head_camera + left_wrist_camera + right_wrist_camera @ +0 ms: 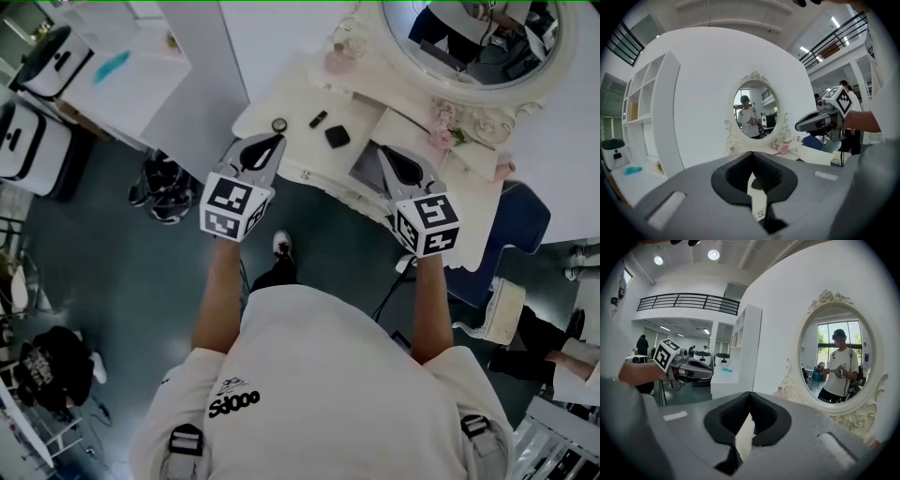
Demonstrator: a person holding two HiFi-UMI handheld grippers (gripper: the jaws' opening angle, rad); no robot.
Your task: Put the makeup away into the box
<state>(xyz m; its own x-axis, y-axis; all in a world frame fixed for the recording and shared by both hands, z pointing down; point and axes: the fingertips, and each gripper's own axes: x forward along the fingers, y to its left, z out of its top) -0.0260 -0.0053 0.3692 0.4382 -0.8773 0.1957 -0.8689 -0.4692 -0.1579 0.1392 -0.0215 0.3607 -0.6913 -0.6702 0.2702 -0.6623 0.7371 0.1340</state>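
On the white vanity table (281, 89) lie three small makeup items: a round one (279, 125), a short black stick (318, 119) and a black square compact (337, 136). A flat grey box (367, 167) sits to their right, partly hidden by my right gripper (383, 150). My left gripper (273, 142) hovers at the table's near edge, just short of the round item. Both grippers are shut with nothing between their pads, as the left gripper view (751, 153) and right gripper view (750, 393) show. Each gripper also appears in the other's view, the right gripper (820, 121) and the left gripper (691, 370).
An ornate oval mirror (487, 37) stands at the table's back, with pink flowers (441, 139) and a small bottle (337, 61) near it. A blue chair (520, 220) is on the right. A white shelf unit (131, 66) and dark shoes (159, 187) are on the left.
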